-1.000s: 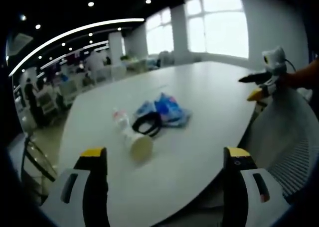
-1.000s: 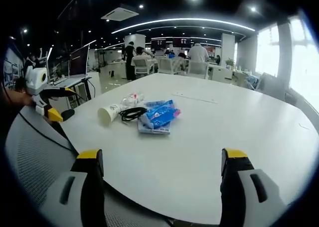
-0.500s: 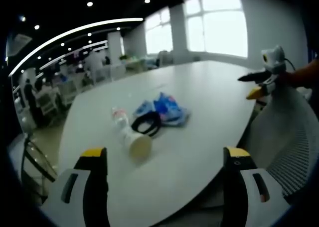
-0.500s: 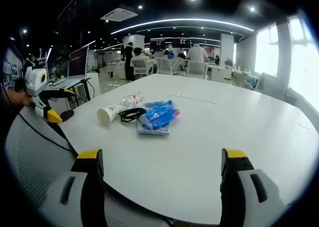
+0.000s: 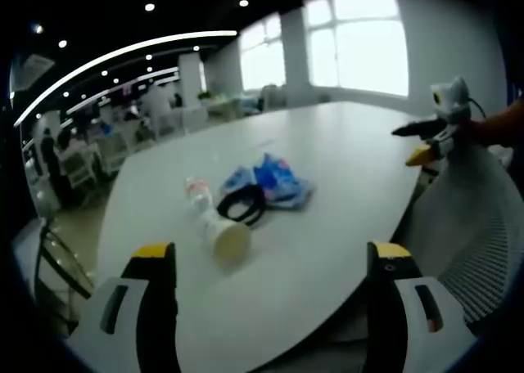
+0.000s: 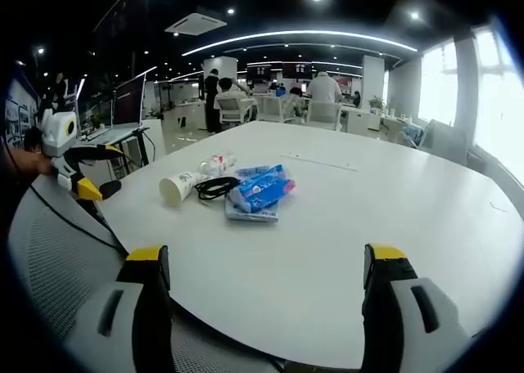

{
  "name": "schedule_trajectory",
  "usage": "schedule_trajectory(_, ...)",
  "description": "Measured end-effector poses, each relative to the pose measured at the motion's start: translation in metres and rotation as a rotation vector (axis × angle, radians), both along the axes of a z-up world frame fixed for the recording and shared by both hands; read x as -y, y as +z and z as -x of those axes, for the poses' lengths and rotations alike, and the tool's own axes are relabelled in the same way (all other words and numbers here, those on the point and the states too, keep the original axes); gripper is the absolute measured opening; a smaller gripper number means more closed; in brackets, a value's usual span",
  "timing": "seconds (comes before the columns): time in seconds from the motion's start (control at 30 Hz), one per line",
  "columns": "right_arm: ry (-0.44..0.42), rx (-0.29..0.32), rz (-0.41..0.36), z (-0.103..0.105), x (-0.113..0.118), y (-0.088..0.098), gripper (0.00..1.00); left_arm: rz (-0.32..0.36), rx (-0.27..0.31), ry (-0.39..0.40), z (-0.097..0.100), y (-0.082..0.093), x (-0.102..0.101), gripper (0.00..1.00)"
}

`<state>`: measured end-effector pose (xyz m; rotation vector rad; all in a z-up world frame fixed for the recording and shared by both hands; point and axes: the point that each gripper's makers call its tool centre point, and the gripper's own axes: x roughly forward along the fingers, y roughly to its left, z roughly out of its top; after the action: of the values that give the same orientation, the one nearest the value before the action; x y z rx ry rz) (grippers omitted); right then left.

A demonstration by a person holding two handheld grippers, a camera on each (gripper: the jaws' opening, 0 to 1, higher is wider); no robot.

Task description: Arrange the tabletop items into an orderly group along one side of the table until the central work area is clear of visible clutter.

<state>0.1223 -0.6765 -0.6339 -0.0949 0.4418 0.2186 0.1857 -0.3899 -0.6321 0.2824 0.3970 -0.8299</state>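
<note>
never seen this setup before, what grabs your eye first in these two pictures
A small heap of clutter on the big white table: a paper cup on its side, a black cable coiled next to it, and a blue packet beside that. A small plastic bottle lies just behind the cup. Nearest the camera, the right gripper and the left gripper both stand open and empty, short of the pile.
</note>
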Motion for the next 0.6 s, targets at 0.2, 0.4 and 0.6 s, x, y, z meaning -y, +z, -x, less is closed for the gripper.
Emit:
schedule_trajectory(0.2,0.0,0.002,0.0,-0.0001,0.0,0.0004,0.99,0.005,0.0,0.003,-0.0002,0.0005,0.0,0.94)
schedule_trajectory(0.4,0.001,0.002,0.001,0.0,0.0001,0.0004,0.99,0.009,-0.002,0.006,-0.0004,0.0012,-0.0002,0.94)
schedule_trajectory(0.6,-0.001,0.003,0.001,0.0001,0.0006,0.0008,0.99,0.01,-0.005,0.006,-0.0004,0.001,-0.0001,0.94)
